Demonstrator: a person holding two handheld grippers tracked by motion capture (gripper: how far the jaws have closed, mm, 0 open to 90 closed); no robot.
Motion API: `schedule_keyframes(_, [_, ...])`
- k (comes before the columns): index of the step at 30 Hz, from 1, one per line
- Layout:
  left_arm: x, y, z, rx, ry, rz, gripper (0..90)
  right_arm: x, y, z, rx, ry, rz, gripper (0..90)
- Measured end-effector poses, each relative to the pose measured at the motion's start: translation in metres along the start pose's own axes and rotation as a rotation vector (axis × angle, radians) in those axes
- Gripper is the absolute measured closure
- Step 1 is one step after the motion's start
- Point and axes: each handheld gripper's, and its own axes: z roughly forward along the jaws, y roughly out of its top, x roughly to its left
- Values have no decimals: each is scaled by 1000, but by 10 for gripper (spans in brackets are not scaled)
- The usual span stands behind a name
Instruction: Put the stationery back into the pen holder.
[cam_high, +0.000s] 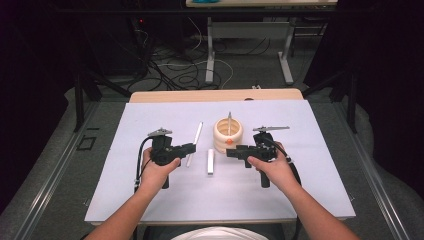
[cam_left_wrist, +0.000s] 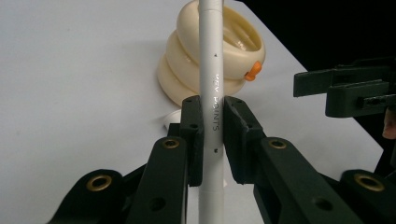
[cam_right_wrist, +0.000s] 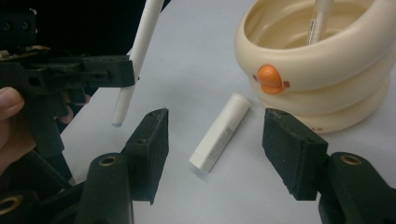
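My left gripper (cam_high: 192, 148) (cam_left_wrist: 212, 105) is shut on a long white pen (cam_left_wrist: 211, 70) (cam_high: 196, 141), gripping it near the middle. The pen slants, with its lower end (cam_right_wrist: 117, 119) close to the mat. A cream ringed holder (cam_high: 228, 136) (cam_left_wrist: 233, 46) (cam_right_wrist: 322, 74) with an orange dot stands at the mat's centre, and another pen (cam_high: 229, 122) (cam_right_wrist: 320, 21) is upright inside it. A short white tube (cam_high: 210, 161) (cam_right_wrist: 222, 132) lies flat in front of the holder. My right gripper (cam_high: 229, 151) (cam_right_wrist: 217, 119) is open, its jaws straddling the line to the tube without touching it.
A white mat (cam_high: 150, 200) covers the wooden table (cam_high: 200, 95). The two grippers face each other a short gap apart, with the left gripper (cam_right_wrist: 93, 70) at the left of the right gripper view. Cables and table legs (cam_high: 210, 55) lie on the floor beyond.
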Motion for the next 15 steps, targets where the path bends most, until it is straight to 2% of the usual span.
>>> schedule_keyframes(3, [-2, 3, 1, -12, -10, 3, 790, 2, 4, 0, -13, 1, 11, 375])
schedule_keyframes(4, [-3, 3, 1, -19, -13, -5, 790, 3, 5, 0, -6, -10, 50, 346])
schedule_keyframes(5, [-4, 3, 2, -27, -11, 1, 790, 3, 7, 0, 14, -15, 59, 343])
schedule_keyframes(8, [-6, 3, 5, -49, -22, -25, 790, 3, 11, 1, 5, -6, 72, 367])
schedule_keyframes(10, [-7, 3, 6, -54, -24, -24, 790, 4, 13, 1, -5, -10, 71, 372])
schedule_keyframes(15, [-9, 4, 9, -71, -38, -44, 790, 5, 21, 1, -23, -9, 107, 396])
